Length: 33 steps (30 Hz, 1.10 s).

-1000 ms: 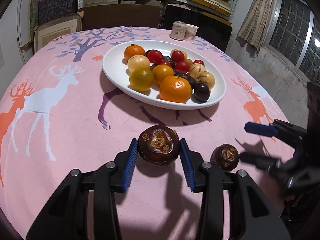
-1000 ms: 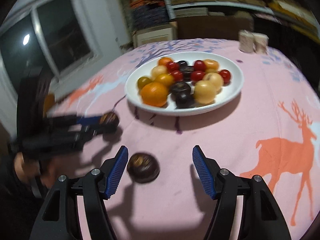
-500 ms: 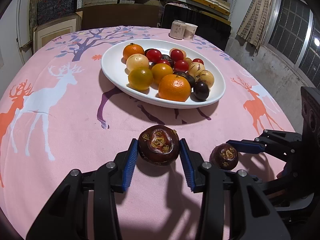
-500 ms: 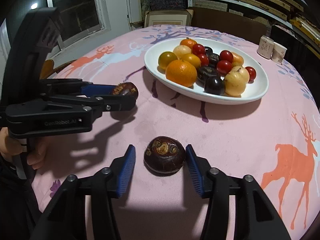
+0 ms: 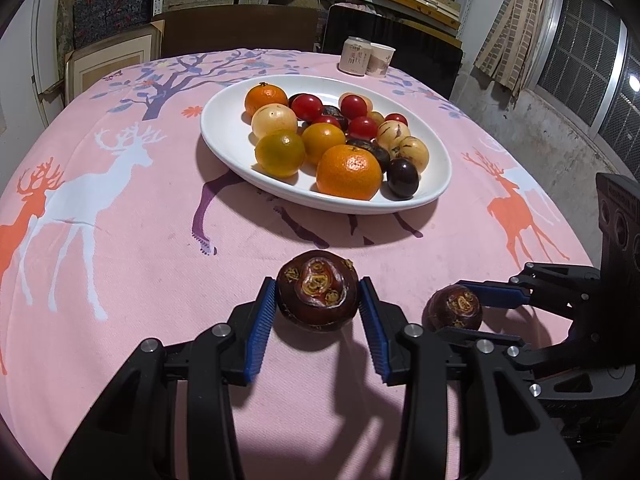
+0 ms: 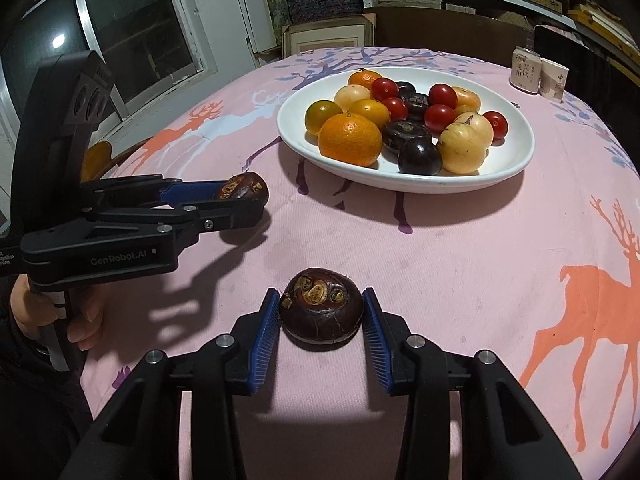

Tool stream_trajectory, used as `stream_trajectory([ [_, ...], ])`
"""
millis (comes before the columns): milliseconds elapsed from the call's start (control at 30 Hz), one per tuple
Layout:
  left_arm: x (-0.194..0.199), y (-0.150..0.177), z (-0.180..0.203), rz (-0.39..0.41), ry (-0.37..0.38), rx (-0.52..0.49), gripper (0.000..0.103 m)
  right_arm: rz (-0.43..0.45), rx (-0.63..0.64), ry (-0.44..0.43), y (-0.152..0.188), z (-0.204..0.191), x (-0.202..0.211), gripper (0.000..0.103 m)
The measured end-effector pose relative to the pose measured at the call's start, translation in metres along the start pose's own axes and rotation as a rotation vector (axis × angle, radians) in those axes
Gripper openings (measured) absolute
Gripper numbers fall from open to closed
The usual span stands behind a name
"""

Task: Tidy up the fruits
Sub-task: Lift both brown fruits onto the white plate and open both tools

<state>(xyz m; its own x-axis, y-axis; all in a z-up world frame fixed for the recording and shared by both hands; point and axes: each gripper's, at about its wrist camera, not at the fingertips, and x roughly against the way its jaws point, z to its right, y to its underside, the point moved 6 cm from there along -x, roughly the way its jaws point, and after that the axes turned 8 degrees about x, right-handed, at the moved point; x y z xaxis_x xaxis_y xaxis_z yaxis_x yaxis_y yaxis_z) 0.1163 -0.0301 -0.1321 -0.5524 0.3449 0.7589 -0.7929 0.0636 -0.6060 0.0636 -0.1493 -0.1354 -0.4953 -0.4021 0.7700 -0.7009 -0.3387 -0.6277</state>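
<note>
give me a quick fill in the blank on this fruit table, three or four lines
1. Each gripper is shut on a dark brown ____.
2. The white plate of fruit stands on a ____ tablecloth printed with deer.
3. The biggest fruit on the plate is an ____.
4. Beside the can at the far edge stands a paper ____.

Missing words: water chestnut; pink; orange; cup

The black side of the left gripper (image 6: 240,200) has white letters that say "GenRobot.AI". Far away on the table, a can (image 6: 525,70) and a paper cup (image 6: 554,79) have Chinese writing on them, too small to read well.
</note>
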Motion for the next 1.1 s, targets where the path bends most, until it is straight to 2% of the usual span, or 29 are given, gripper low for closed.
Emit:
stream_trajectory([
  [400, 0.002, 0.000, 0.000, 0.015, 0.004, 0.003, 0.041, 0.042, -0.056, -0.038, 0.002, 0.009, 0.010, 0.042],
  [567, 0.013, -0.005, 0.006, 0.044, 0.005, -0.031, 0.041, 0.073, -0.100, -0.069, -0.003, 0.018, 0.027, 0.042],
  [700, 0.024, -0.027, 0.012, 0.076, 0.009, -0.049, 0.041, 0.141, -0.114, -0.063, -0.031, 0.034, 0.053, 0.042],
  [867, 0.024, -0.071, 0.031, 0.099, 0.013, -0.091, 0.041, 0.209, -0.150, -0.042, -0.092, 0.065, 0.076, 0.042],
  [1000, 0.004, -0.099, 0.052, 0.086, 0.019, -0.130, 0.041, 0.209, -0.184, -0.031, -0.142, 0.090, 0.069, 0.042],
  [1100, -0.016, -0.113, 0.066, 0.068, 0.028, -0.148, 0.041, 0.187, -0.205, -0.022, -0.168, 0.107, 0.052, 0.042],
])
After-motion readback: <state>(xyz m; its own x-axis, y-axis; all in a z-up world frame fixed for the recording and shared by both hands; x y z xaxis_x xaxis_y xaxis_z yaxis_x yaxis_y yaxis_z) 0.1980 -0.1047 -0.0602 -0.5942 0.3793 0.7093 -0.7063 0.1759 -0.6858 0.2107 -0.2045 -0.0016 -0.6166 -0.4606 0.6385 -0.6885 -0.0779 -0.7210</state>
